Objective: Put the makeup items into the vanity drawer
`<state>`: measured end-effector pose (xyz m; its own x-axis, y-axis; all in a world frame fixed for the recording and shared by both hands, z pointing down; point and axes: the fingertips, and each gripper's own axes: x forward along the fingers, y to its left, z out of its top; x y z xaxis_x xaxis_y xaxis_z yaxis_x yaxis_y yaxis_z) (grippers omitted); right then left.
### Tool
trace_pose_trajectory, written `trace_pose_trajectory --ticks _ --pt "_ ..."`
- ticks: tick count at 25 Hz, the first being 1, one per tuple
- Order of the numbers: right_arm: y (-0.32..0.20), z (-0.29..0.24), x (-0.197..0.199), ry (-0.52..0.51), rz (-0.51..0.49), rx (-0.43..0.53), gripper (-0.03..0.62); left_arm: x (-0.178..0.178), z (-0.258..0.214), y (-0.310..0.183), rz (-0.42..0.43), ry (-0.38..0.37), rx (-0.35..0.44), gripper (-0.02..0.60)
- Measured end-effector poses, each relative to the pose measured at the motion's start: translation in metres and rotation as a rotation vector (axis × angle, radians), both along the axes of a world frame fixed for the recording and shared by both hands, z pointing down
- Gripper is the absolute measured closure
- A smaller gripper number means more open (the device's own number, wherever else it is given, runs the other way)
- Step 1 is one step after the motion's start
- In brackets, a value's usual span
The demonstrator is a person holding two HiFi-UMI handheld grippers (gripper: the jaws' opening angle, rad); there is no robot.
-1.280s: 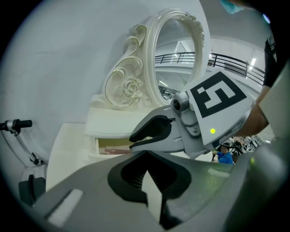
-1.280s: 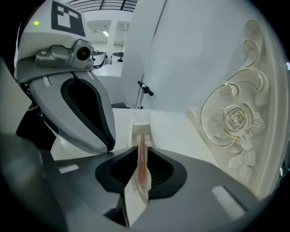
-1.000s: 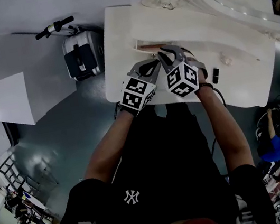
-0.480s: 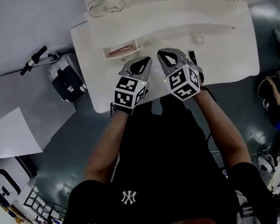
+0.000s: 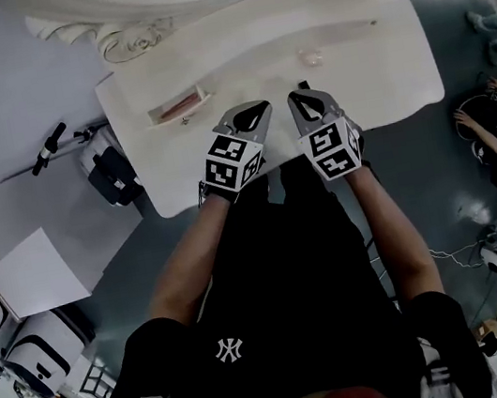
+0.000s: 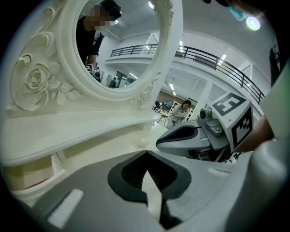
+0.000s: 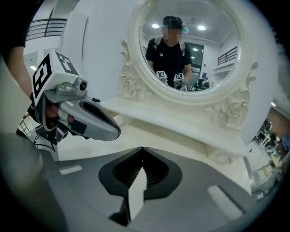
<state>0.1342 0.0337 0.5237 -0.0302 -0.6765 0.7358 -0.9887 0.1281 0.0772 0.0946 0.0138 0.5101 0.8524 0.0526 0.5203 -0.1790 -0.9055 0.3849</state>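
A white vanity table (image 5: 376,56) stands in front of me. At its left a small drawer (image 5: 178,110) is pulled open, with something pinkish inside. A small pale item (image 5: 310,57) lies on the top towards the right, also seen as the pale item (image 6: 142,142) ahead of my left jaws. Both grippers hover side by side over the front middle of the top. My left gripper (image 5: 255,109) is shut and empty, its tips meeting at the left gripper (image 6: 145,153). My right gripper (image 5: 305,97) is shut and empty too, as the right gripper (image 7: 142,148) shows.
An ornate round mirror (image 7: 190,50) rises behind a raised shelf (image 7: 181,122) at the back and reflects the person. A suitcase (image 5: 109,165) and a scooter handle (image 5: 44,148) stand on the floor at left. A white board (image 5: 37,269) lies lower left.
The head view has swung, so the vanity now lies straighter across the frame. Both grippers have stayed shut near the front edge and side by side, a little further from the open drawer.
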Motion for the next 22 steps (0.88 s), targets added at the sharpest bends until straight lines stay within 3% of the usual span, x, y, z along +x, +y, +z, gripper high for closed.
trace_pose_trajectory --ticks 8,22 --pt "0.045 0.024 0.042 -0.037 0.153 -0.034 0.568 0.036 0.013 0.031 0.061 -0.028 -0.008 0.581" --pt "0.051 0.082 0.055 -0.132 0.199 -0.139 0.450 0.059 0.046 0.045 0.073 -0.094 -0.027 0.581"
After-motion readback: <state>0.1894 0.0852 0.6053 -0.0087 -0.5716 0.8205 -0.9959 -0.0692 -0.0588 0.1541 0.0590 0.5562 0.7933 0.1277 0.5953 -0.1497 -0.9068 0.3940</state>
